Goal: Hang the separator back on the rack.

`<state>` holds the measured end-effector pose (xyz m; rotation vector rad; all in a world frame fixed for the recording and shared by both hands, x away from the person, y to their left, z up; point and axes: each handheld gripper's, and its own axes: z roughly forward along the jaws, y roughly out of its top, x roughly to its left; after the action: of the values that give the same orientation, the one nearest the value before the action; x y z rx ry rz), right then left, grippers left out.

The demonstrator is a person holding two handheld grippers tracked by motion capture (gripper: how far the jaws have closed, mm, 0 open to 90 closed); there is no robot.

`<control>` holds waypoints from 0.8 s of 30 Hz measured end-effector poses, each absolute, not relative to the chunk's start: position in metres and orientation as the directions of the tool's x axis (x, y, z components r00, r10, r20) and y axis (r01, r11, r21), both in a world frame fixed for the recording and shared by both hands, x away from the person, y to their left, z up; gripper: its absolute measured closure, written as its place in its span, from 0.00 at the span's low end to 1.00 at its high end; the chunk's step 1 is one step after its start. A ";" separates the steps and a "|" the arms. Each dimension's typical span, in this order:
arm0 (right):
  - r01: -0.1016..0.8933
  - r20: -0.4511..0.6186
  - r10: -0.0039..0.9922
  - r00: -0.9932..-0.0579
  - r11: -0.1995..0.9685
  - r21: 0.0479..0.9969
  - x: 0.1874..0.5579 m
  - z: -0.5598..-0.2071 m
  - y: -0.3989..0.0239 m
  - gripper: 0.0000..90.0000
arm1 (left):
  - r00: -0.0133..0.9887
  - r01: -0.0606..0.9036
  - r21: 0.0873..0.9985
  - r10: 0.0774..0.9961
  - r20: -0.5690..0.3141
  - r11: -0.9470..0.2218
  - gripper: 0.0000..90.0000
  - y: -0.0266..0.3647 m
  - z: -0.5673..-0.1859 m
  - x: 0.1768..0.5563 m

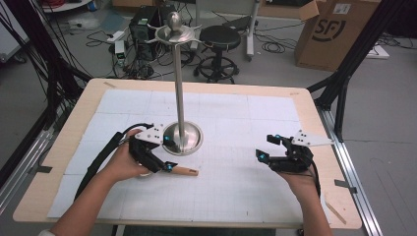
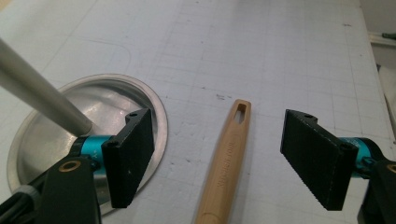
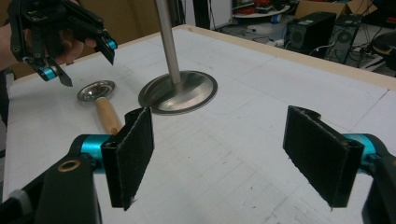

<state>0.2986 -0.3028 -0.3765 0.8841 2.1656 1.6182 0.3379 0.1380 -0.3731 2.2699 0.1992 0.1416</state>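
We see a wooden-handled ladle [image 2: 225,163] lying flat on the table [image 1: 255,206], untouched between the parted jaws of our left gripper [image 1: 167,153]; a steel stand [image 1: 182,137] crowds beside it, while our right gripper [image 1: 270,147] hovers apart, jaws apart on nothing

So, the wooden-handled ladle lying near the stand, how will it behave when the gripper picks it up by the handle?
The ladle probably stays stiff: its wooden handle looks solid. It may hang bowl-heavy, since a metal bowl sits at one end. The rounded handle could roll or twist between the flat pads of the open left gripper, which stand apart from it.
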 end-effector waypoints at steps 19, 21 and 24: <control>0.301 0.128 0.628 -0.768 0.177 0.937 0.299 -0.377 -0.303 0.27 | 0.996 0.067 0.601 0.092 0.011 -0.796 0.30 0.101 -0.378 0.343; 0.301 0.130 0.628 -0.767 0.174 0.937 0.299 -0.377 -0.303 0.27 | 0.996 0.071 0.583 0.092 0.006 -0.809 0.29 0.099 -0.382 0.343; 0.299 0.126 0.629 -0.767 0.175 0.938 0.299 -0.377 -0.304 0.27 | 0.996 0.071 0.547 0.086 0.001 -0.834 0.30 0.096 -0.389 0.344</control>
<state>0.2989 -0.3038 -0.3769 0.8875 2.1657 1.6210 0.3441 0.0956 -0.3890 2.5614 0.1095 0.0344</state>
